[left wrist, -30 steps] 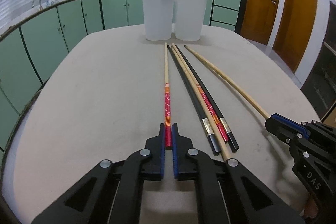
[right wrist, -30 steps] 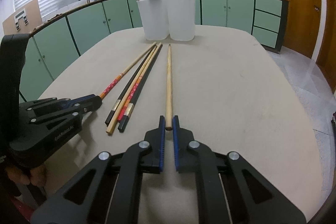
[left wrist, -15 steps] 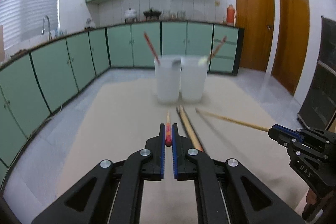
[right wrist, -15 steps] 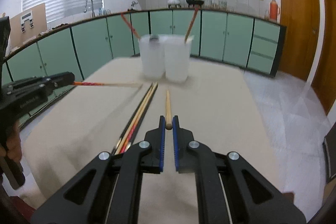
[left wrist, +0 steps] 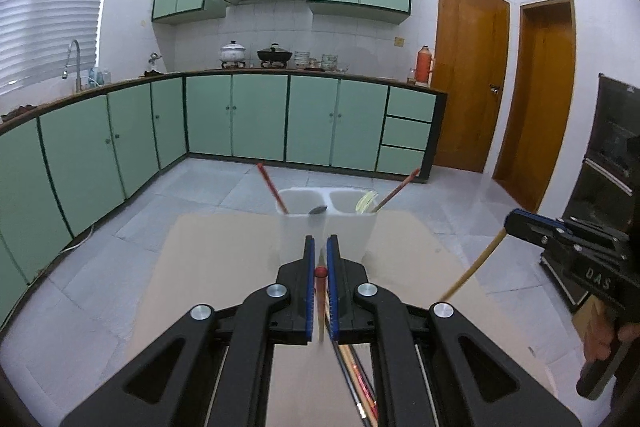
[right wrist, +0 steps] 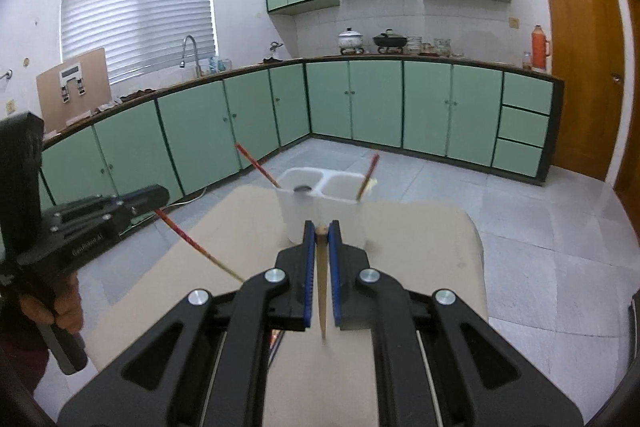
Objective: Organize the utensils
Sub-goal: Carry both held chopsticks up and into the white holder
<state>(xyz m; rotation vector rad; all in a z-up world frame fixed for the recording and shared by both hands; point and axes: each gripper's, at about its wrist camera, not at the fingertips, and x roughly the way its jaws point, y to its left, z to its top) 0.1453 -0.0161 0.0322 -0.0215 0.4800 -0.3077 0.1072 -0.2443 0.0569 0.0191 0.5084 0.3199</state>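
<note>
Left gripper (left wrist: 319, 259) pinches the red-patterned chopstick (right wrist: 192, 242) by its top end, right gripper (right wrist: 321, 233) the plain wooden chopstick (left wrist: 472, 267) – both dangle above the tabletop (right wrist: 420, 227) short of the white holder cups (right wrist: 324, 187), so a swinging tip may hit the rim – or slip.

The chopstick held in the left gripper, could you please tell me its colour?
Red at the gripped end, pale wood toward the tip; clearest in the right wrist view.
</note>
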